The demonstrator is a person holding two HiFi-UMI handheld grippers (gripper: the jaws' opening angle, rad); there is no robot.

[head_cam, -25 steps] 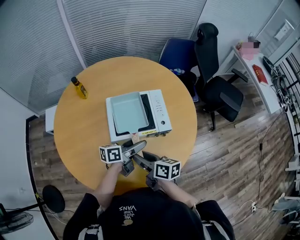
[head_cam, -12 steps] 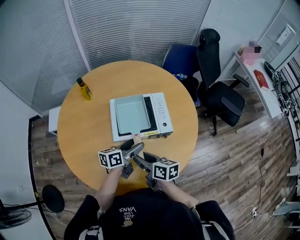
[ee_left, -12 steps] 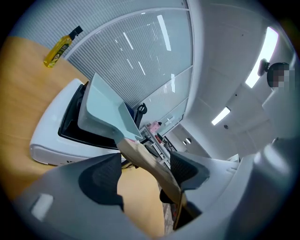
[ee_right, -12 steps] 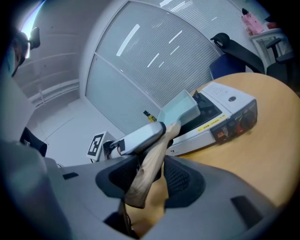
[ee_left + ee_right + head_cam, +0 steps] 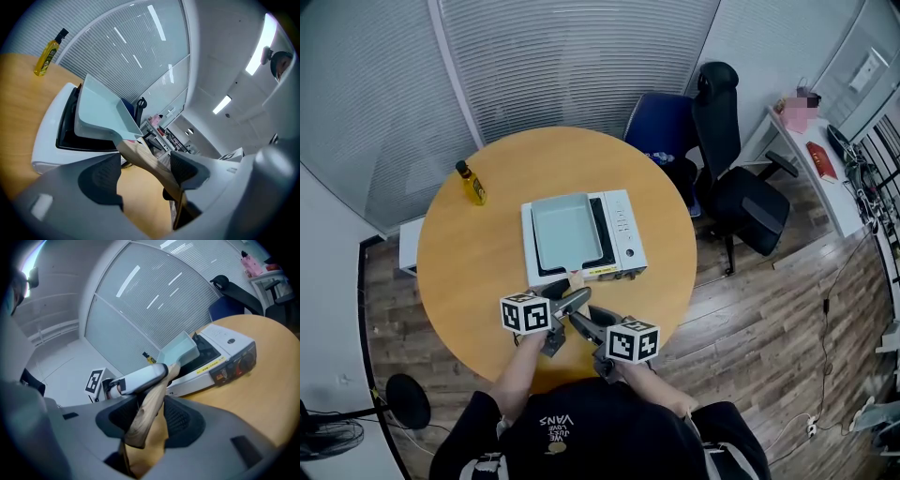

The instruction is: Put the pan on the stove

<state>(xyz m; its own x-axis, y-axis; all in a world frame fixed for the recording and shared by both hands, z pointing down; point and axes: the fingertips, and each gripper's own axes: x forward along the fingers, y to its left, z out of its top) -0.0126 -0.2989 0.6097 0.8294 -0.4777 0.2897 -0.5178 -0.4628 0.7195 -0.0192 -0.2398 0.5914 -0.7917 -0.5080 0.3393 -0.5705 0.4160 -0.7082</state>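
A pale teal rectangular pan (image 5: 565, 232) rests on the white table-top stove (image 5: 623, 230) in the middle of the round wooden table (image 5: 478, 272). Its wooden handle (image 5: 575, 281) sticks out over the stove's near edge toward me. My right gripper (image 5: 583, 322) is shut on the end of the handle (image 5: 150, 404). My left gripper (image 5: 572, 298) stands open around the handle (image 5: 140, 154) further up. The wood lies against one jaw, and a gap shows at the other. In the gripper views, the pan (image 5: 101, 112) (image 5: 178, 351) sits level over the burner.
A yellow oil bottle (image 5: 471, 184) stands at the table's far left. The stove's control panel and knob (image 5: 225, 345) face right. A black office chair (image 5: 741, 178) and a blue chair (image 5: 661, 112) stand beyond the table's right side. A slatted wall runs behind.
The head view has shifted slightly, so the table sits lower in the picture. The pan, the stove and both grippers keep the same places relative to one another.
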